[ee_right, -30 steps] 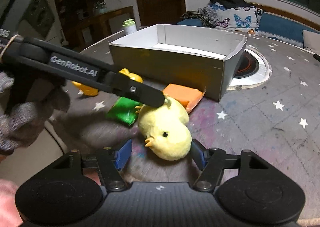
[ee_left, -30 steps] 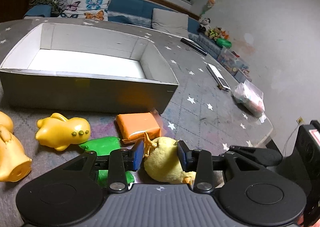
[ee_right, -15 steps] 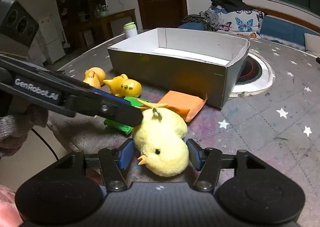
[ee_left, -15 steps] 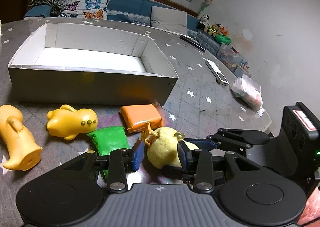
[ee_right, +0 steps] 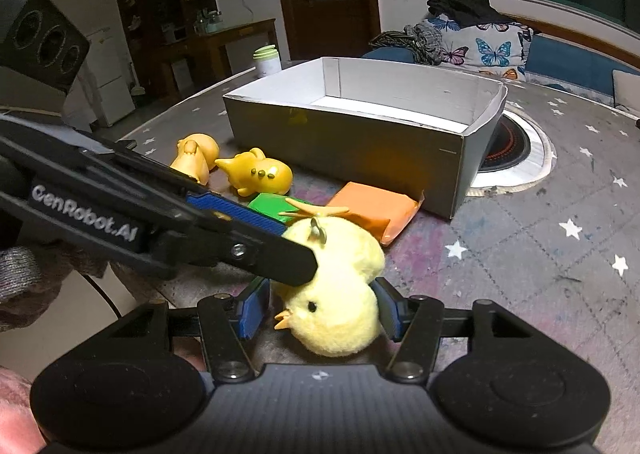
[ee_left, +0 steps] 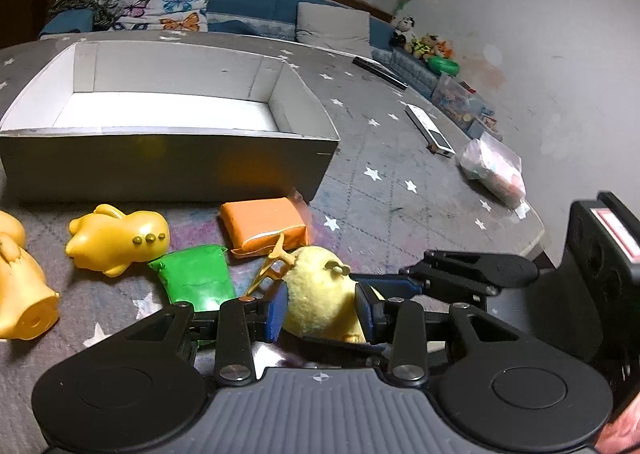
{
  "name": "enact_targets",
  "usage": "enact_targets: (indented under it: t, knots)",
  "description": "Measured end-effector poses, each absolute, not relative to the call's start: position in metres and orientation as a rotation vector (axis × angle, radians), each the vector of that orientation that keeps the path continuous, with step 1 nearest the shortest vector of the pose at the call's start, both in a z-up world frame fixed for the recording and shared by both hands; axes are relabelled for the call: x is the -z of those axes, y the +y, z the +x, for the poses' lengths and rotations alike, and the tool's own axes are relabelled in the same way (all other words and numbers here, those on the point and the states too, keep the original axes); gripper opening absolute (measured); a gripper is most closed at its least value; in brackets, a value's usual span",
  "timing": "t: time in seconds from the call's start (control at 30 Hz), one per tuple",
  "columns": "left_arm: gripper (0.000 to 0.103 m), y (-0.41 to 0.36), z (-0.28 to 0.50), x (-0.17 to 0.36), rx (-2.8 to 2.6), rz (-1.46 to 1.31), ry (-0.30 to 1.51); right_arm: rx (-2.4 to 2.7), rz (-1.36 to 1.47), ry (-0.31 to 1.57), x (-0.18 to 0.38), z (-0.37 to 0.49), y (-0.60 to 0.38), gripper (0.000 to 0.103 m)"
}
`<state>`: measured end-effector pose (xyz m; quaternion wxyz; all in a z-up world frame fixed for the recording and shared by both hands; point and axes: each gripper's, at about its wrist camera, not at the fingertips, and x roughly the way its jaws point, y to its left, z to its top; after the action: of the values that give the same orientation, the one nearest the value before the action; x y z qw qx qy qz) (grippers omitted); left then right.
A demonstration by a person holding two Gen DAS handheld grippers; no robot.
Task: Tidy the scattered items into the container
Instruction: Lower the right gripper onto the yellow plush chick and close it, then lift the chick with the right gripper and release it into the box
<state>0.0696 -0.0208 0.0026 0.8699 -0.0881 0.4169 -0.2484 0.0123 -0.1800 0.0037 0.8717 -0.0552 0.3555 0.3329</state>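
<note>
We hold the yellow plush chick (ee_right: pixel 336 294) with both claws: our right gripper (ee_right: pixel 320 312) has its pads pressed on the head, our left gripper (ee_left: pixel 322 312) clamps the body. It sits on the starred table (ee_left: pixel 400 190), beside green (ee_left: pixel 196 274) and orange packets (ee_left: pixel 264 224), near the empty white box (ee_right: pixel 360 134).

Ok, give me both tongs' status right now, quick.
Left tongs: closed on the plush chick, pads against its body.
Right tongs: closed on the same plush chick, around its head.
</note>
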Motion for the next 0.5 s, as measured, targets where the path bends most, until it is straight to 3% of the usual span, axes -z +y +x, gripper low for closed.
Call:
enact_targets:
  t: [0.5]
  knots:
    - [0.044, -0.033, 0.073, 0.001, 0.469, -0.167, 0.868, -0.673, -0.109, 0.745, 0.002, 0.01, -0.178, 0.054]
